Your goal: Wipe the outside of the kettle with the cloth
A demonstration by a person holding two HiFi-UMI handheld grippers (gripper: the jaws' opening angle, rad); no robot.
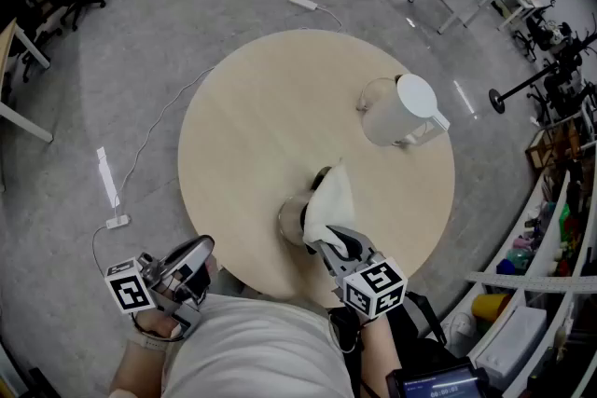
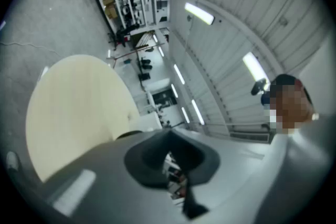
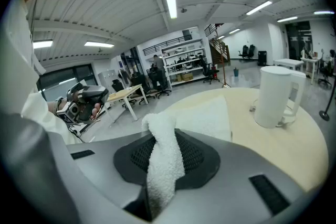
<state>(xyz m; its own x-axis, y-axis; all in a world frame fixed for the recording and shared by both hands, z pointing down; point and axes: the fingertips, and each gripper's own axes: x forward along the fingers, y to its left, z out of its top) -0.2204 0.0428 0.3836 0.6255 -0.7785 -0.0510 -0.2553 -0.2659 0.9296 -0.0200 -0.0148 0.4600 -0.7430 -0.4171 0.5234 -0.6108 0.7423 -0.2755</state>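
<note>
A white kettle [image 1: 401, 110] stands upright on the right half of the round wooden table [image 1: 242, 144]; it also shows in the right gripper view as the kettle [image 3: 274, 96], far ahead to the right. My right gripper [image 1: 326, 242] is at the table's near edge, shut on a white terry cloth [image 1: 332, 199]. The cloth [image 3: 163, 149] rises between the jaws and drapes forward over the table. My left gripper [image 1: 187, 267] hangs off the table at the lower left, jaws together and holding nothing. In its own view the left gripper [image 2: 173, 165] points up past the table edge.
A grey round object [image 1: 291, 221] lies partly under the cloth near the table's front edge. A cable and power strip [image 1: 114, 221] lie on the floor at left. Shelves with clutter [image 1: 550, 266] stand to the right. Desks and chairs line the far side.
</note>
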